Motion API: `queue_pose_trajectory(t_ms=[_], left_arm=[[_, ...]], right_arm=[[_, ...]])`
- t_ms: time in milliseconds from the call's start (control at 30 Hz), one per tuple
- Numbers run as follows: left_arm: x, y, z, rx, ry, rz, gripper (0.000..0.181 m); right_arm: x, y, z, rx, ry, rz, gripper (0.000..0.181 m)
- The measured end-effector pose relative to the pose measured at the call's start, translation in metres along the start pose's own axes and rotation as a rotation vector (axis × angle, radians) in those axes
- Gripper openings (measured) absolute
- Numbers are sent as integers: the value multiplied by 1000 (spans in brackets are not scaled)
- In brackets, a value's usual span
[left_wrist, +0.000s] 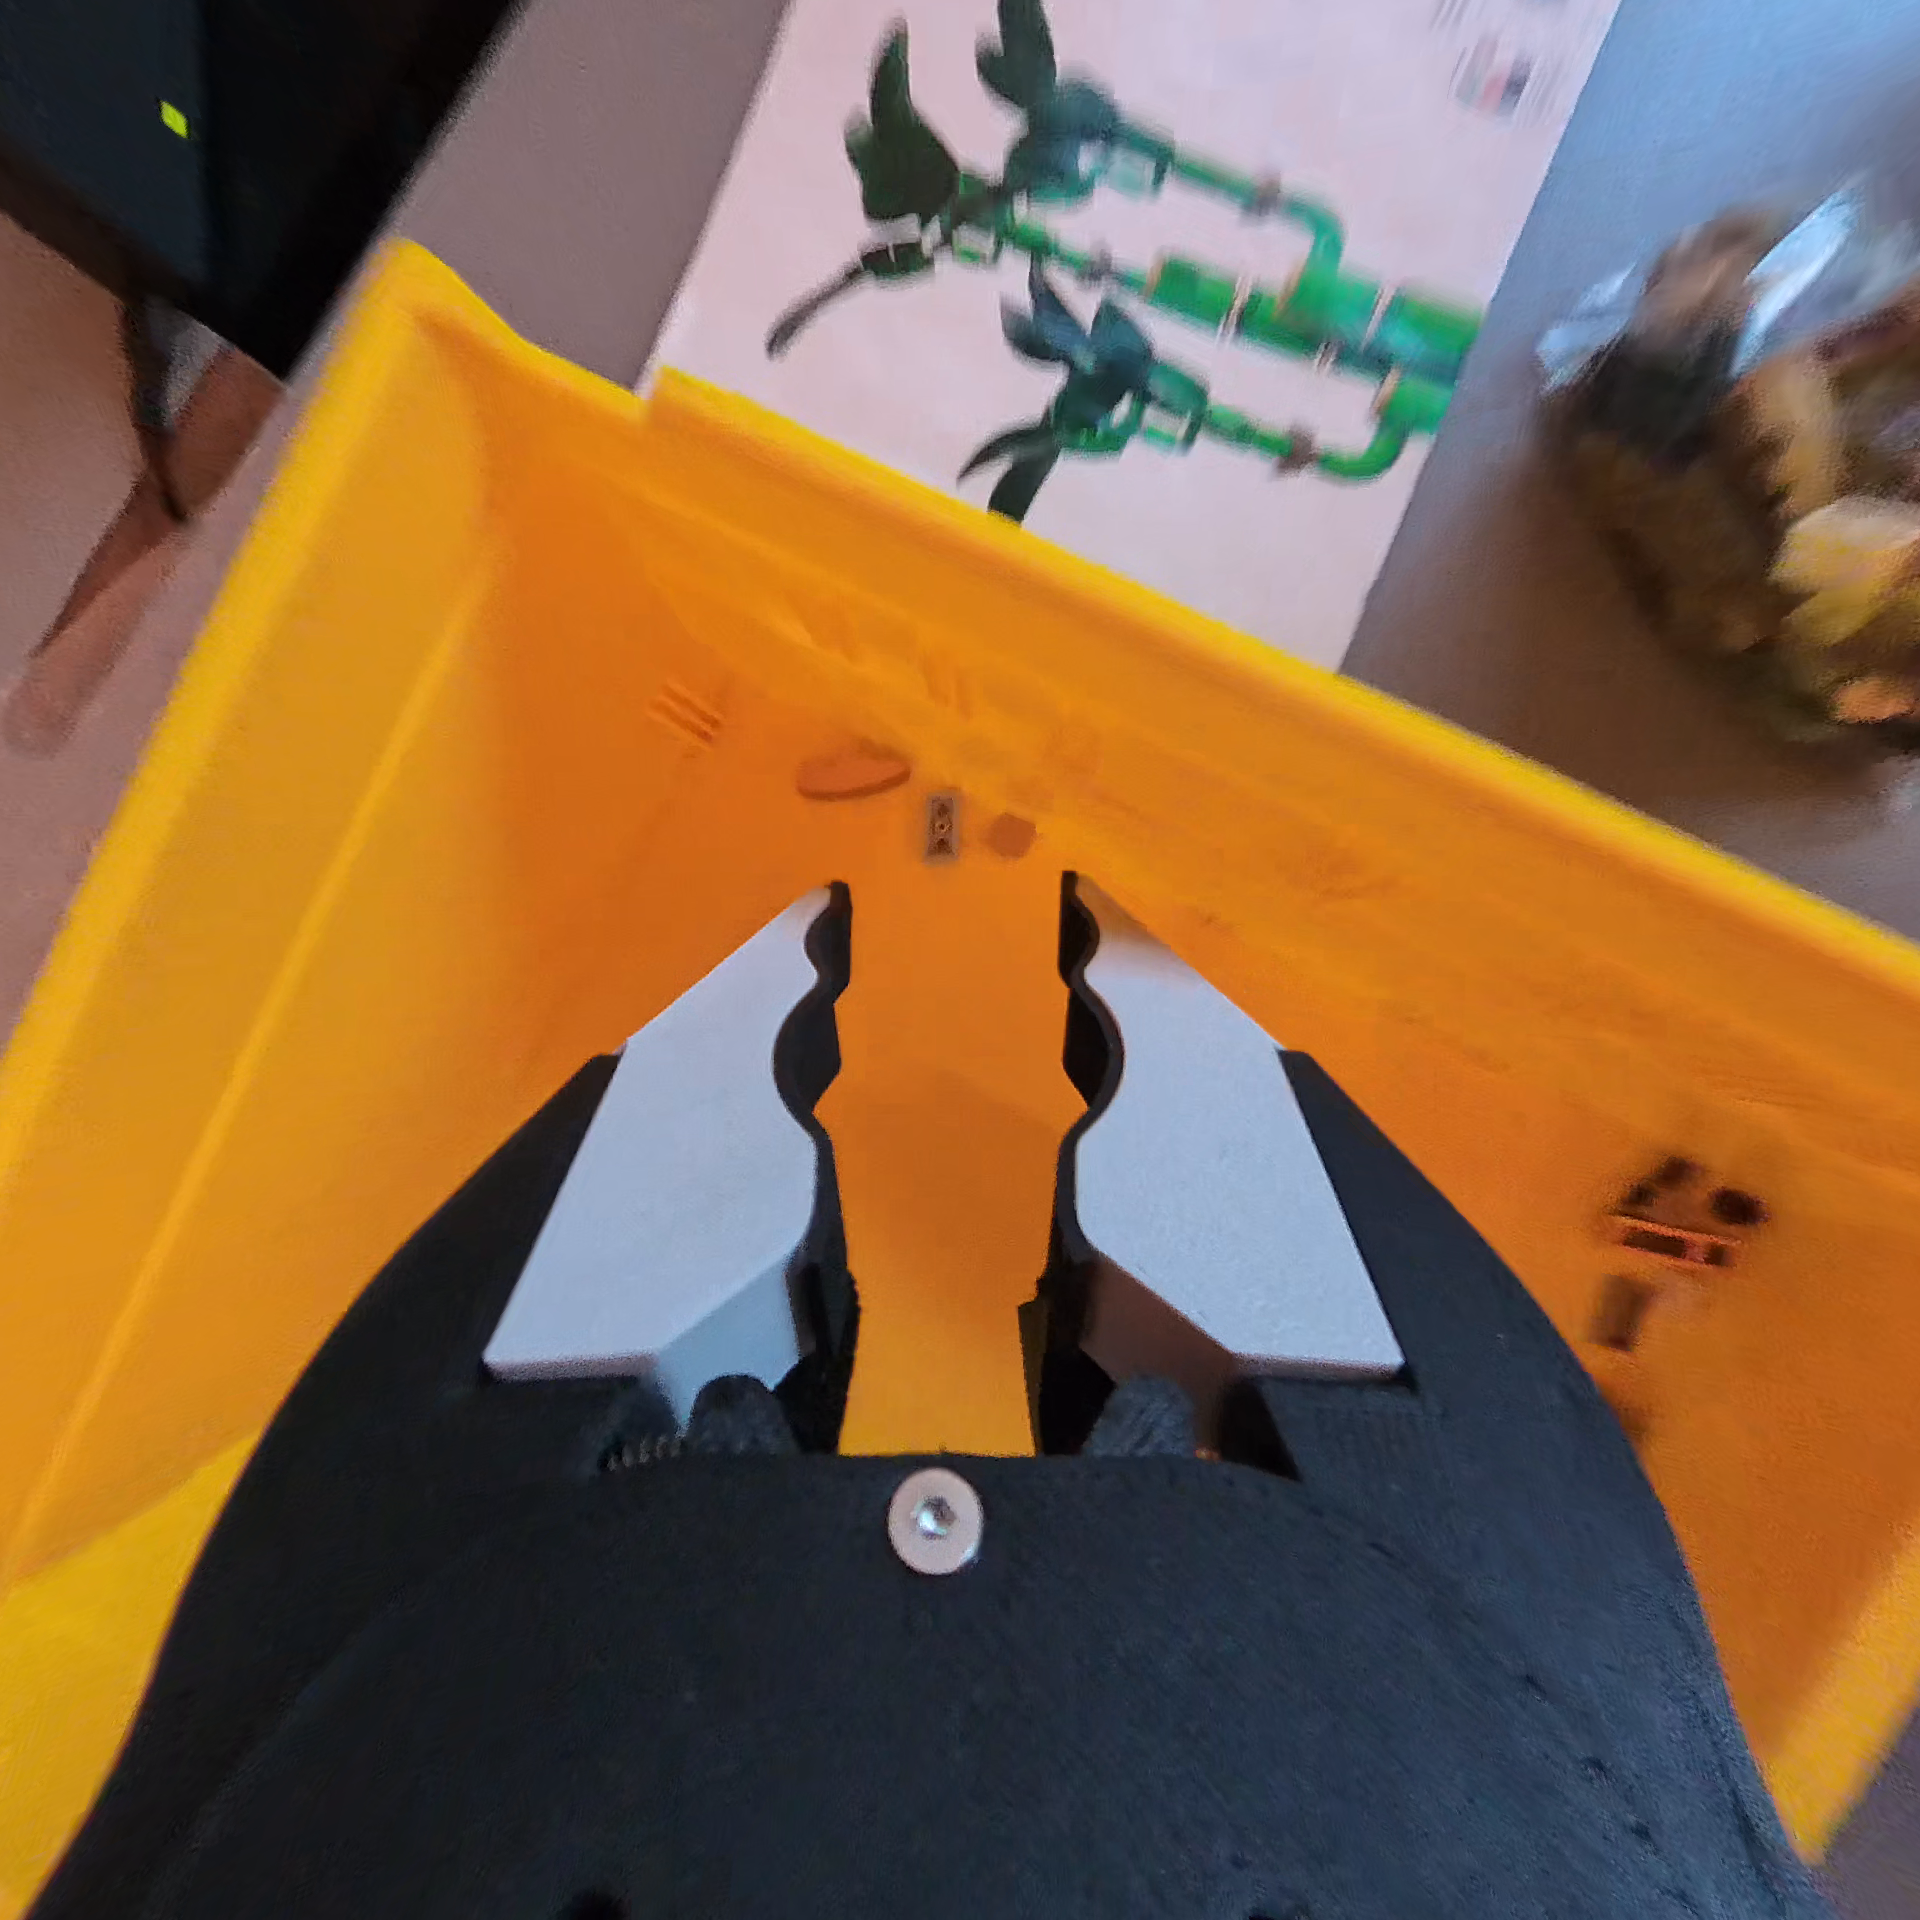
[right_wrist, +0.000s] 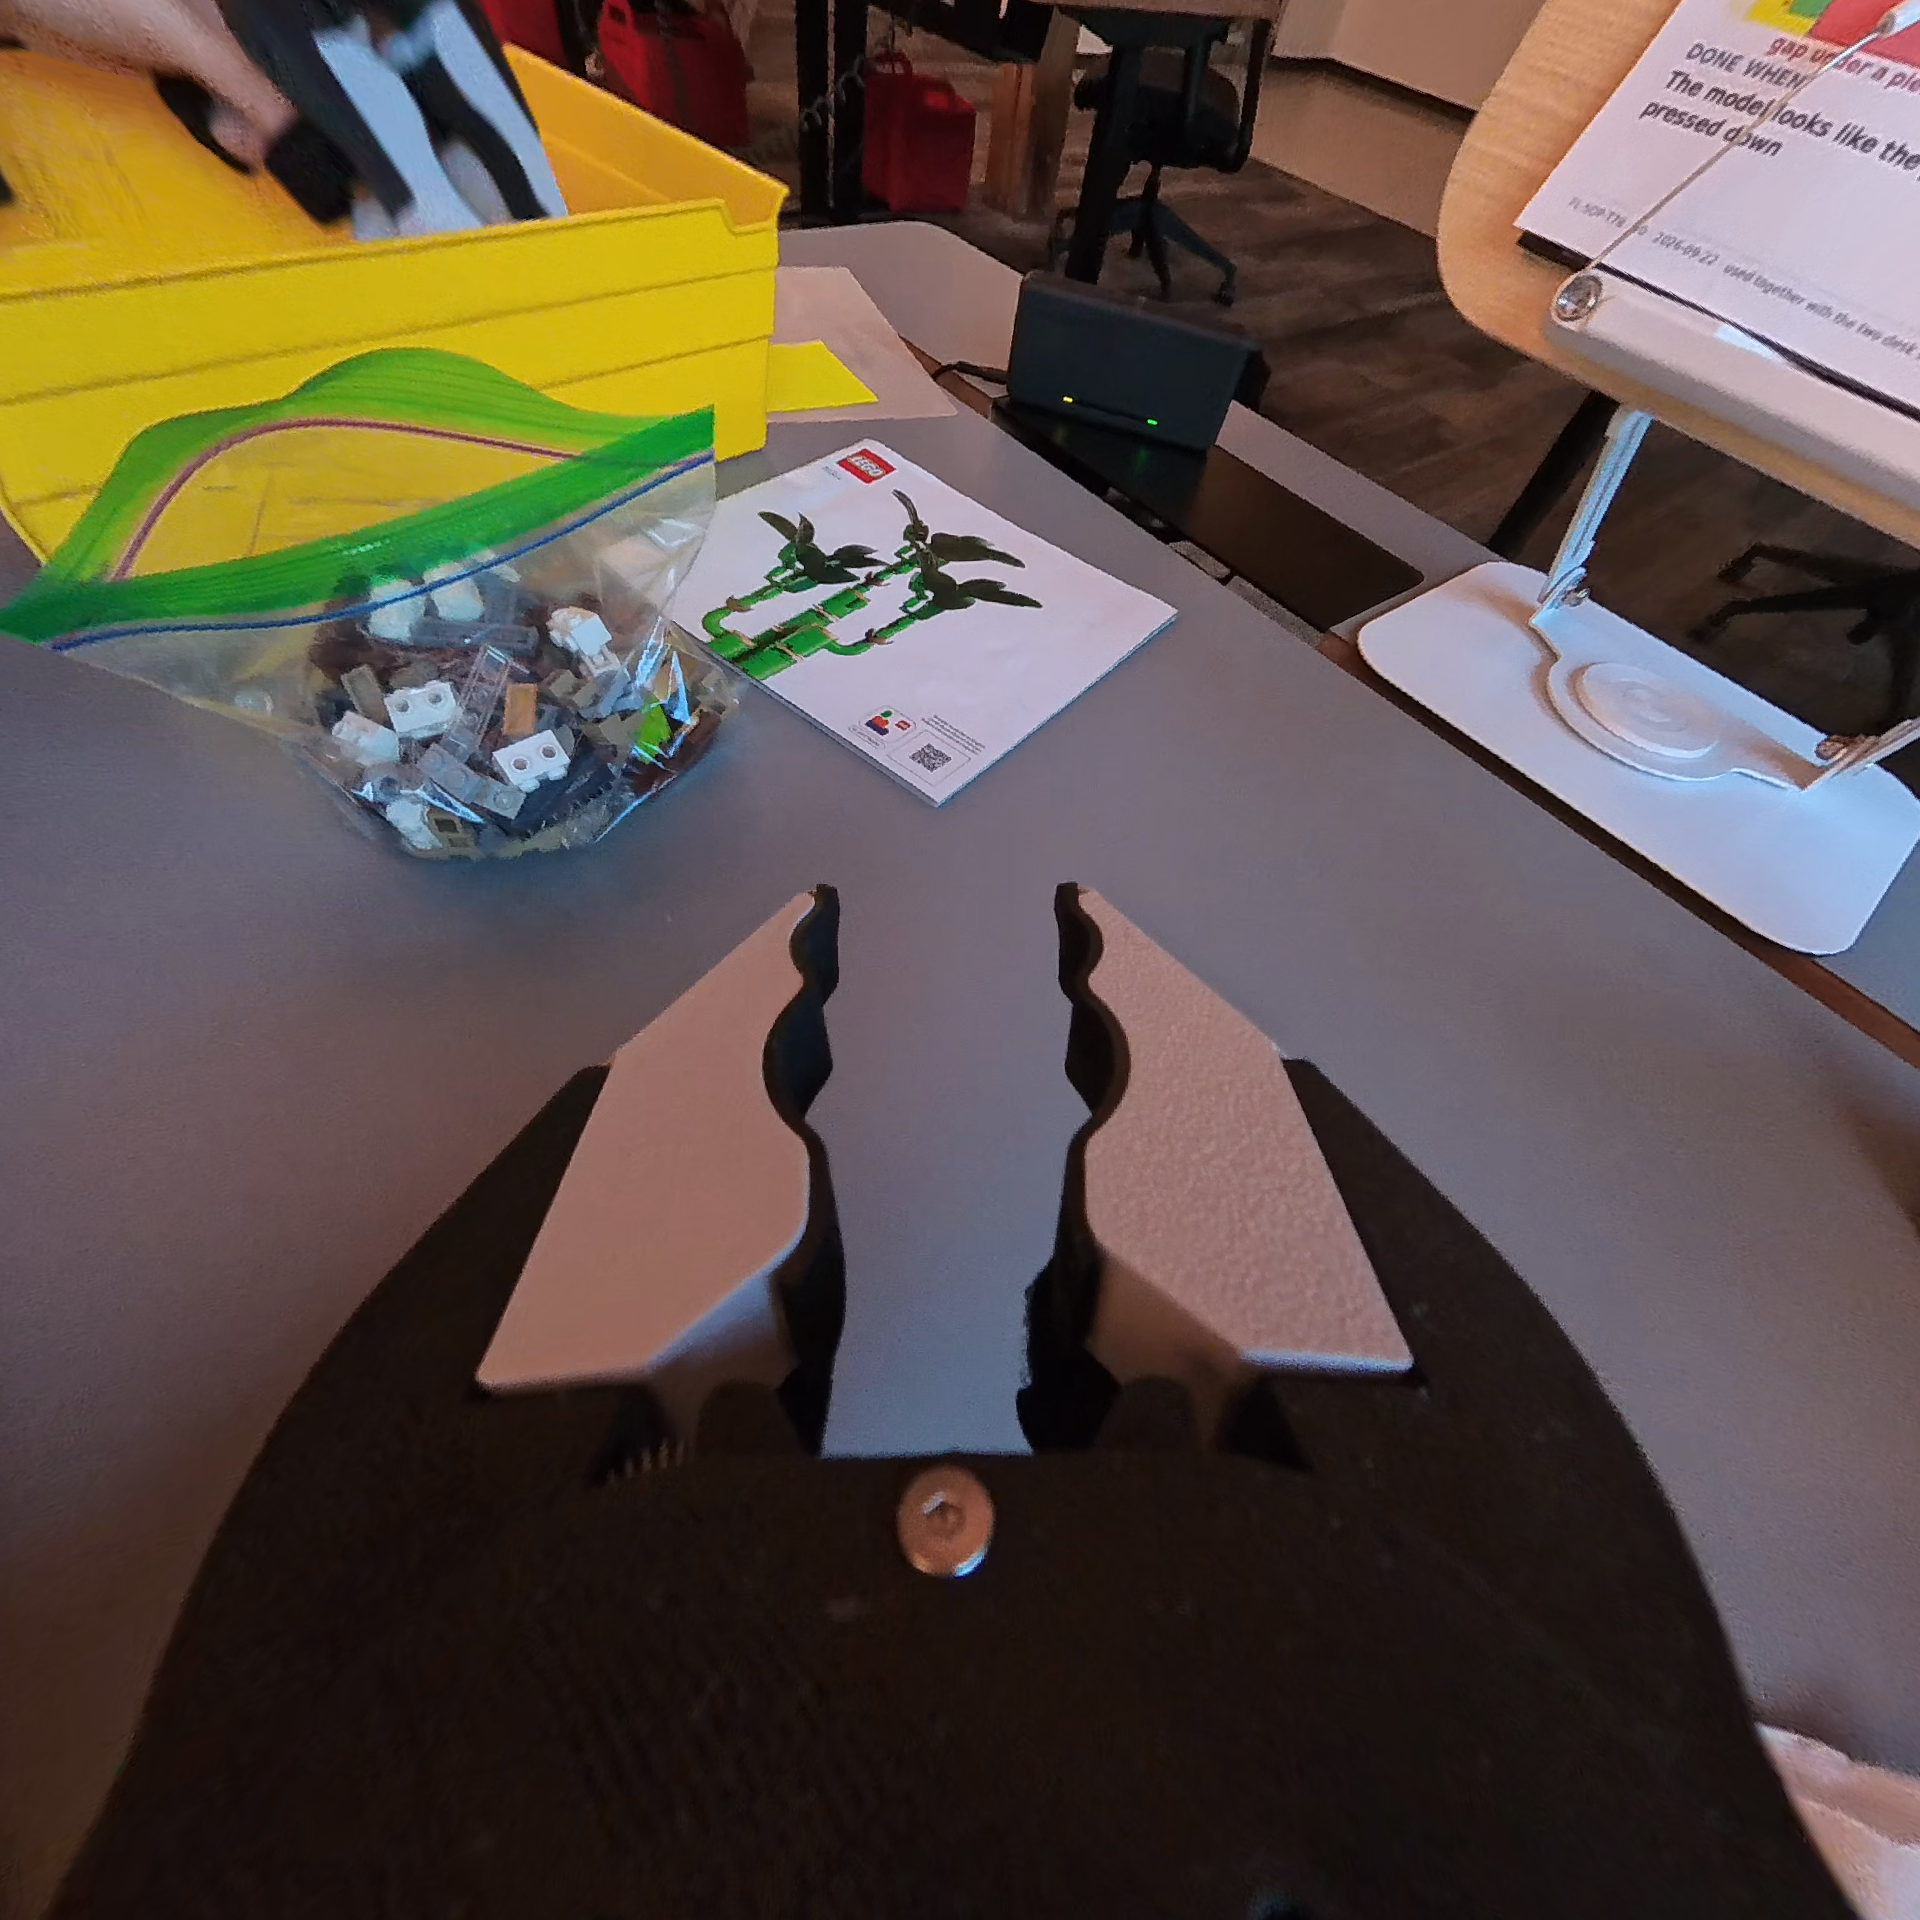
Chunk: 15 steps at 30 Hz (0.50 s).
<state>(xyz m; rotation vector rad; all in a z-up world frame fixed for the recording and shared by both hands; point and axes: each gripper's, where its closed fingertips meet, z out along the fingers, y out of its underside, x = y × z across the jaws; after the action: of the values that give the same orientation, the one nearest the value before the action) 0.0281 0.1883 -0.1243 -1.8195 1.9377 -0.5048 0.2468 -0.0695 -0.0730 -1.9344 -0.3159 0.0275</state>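
My left gripper (left_wrist: 948, 883) is open and empty, reaching down inside a yellow plastic bin (left_wrist: 343, 790). Just beyond its tips lie a small grey piece (left_wrist: 940, 826) and two small orange pieces (left_wrist: 852, 771) on the bin floor. A dark and brown piece (left_wrist: 1668, 1242) lies at the bin's right. My right gripper (right_wrist: 943, 894) is open and empty, hovering over the grey table (right_wrist: 1299, 987). In the right wrist view the left gripper (right_wrist: 416, 135) shows inside the yellow bin (right_wrist: 416, 301) at the upper left. A clear zip bag of small bricks (right_wrist: 468, 717) lies ahead-left of the right gripper.
An instruction booklet with a green plant picture (right_wrist: 925, 623) lies beyond the bag; it also shows in the left wrist view (left_wrist: 1091, 260). A white document stand (right_wrist: 1662, 727) holds a printed sheet at the right. A black box with green lights (right_wrist: 1127, 358) sits at the table's far edge. Spacing between my two grippers at the tips: around 35 cm.
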Motion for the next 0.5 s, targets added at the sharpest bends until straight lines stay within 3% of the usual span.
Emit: queue_pose_trajectory(t_ms=[233,500], left_arm=[[7,14,36,-114,91,43,45],[12,5,41,-54,97,209,24]], right_arm=[[2,7,3,-23,-1,9,42],[-2,10,5,-46,-13,-8,42]])
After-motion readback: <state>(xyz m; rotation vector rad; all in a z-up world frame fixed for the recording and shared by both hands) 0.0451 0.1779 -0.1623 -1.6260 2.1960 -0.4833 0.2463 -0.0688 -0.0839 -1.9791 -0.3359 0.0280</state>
